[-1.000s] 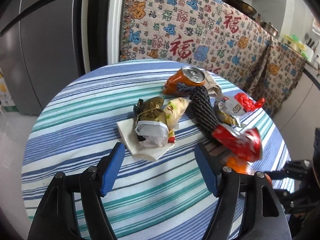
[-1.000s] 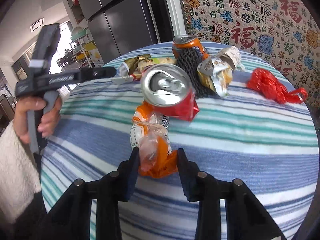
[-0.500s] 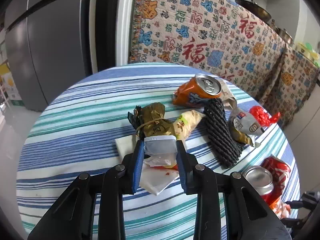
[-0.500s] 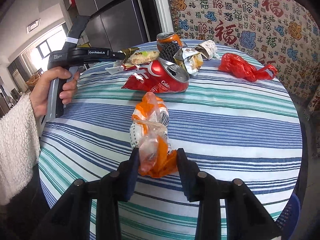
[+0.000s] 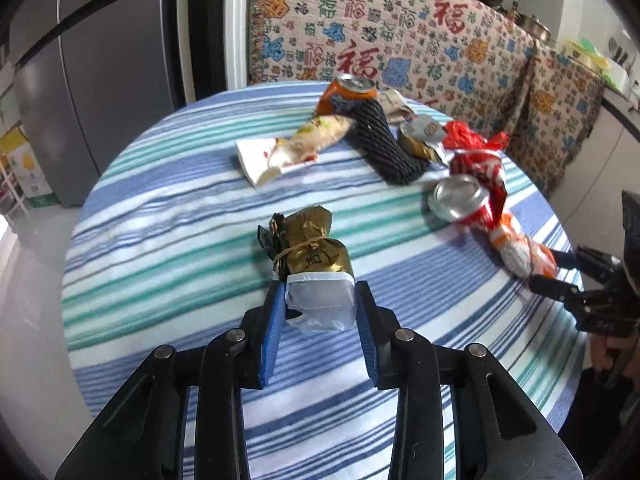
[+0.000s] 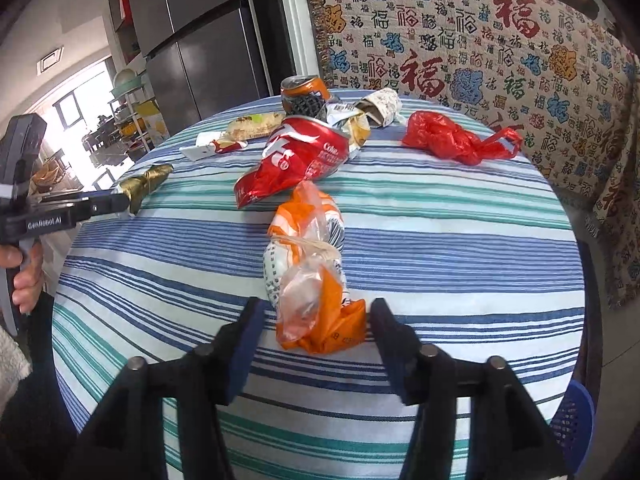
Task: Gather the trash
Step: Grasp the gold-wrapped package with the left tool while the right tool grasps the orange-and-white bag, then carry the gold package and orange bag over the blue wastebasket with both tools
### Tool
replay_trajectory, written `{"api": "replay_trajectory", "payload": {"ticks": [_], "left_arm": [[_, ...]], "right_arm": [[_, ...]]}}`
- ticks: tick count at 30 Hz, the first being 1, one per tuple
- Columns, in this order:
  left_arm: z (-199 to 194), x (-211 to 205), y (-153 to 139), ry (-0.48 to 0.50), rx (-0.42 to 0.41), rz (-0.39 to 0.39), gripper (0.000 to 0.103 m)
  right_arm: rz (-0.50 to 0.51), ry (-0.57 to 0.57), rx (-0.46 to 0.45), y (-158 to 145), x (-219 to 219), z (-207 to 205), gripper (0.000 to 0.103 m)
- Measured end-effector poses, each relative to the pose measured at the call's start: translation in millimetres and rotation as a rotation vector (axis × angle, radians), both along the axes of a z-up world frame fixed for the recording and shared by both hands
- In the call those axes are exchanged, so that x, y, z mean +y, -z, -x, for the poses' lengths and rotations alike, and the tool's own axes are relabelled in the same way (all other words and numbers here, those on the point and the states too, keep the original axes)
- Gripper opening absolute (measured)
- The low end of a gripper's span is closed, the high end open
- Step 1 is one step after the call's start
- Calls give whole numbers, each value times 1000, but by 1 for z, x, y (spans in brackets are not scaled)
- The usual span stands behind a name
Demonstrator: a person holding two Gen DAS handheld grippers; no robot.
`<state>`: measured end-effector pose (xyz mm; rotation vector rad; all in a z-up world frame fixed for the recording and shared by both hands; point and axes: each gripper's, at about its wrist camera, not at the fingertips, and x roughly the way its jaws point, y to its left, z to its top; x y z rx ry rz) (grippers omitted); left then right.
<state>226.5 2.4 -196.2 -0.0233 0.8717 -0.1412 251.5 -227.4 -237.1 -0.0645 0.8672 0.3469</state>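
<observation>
Found the step in hand to be release: 2 pieces of trash laid at the near side of the striped table (image 5: 160,240).

Observed the left gripper (image 5: 319,292) astride the white end of the gold-wrapped packet (image 5: 308,248), lower centre of the left view, with jaws just eased apart. Noted pads close beside the wrap, apparently no longer squeezing.

Observed the right gripper (image 6: 317,306) spread wide, with jaws just opened. Noted the orange plastic bag (image 6: 308,264) lying between, clear of both pads.

Noted further litter at upper centre, including the crushed red can (image 6: 296,160).

Judged the next move to call for backing both claws off without snagging film, then reaching for the remaining pieces.
</observation>
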Motion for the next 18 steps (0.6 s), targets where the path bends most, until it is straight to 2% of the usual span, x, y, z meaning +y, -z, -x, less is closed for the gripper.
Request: {"api": "replay_trajectory", "payload": {"ticks": [2, 4, 6, 7, 10, 18], "left_arm": [[1, -4, 10, 8, 17, 1, 49], [-3, -6, 17, 1, 28, -2, 70], [-6, -8, 22, -18, 25, -17, 77], [-10, -10, 23, -19, 25, -35, 83], [-19, -19, 27, -25, 36, -112, 92], [-24, -13, 26, -31, 51, -104, 93]], "right_arm": [[31, -9, -4, 5, 5, -3, 66], [93, -21, -8, 6, 13, -6, 66], [139, -26, -7, 6, 19, -10, 68], [138, -24, -4, 6, 19, -12, 68], [141, -11, -4, 6, 22, -24, 68], [134, -21, -4, 7, 21, -38, 68]]}}
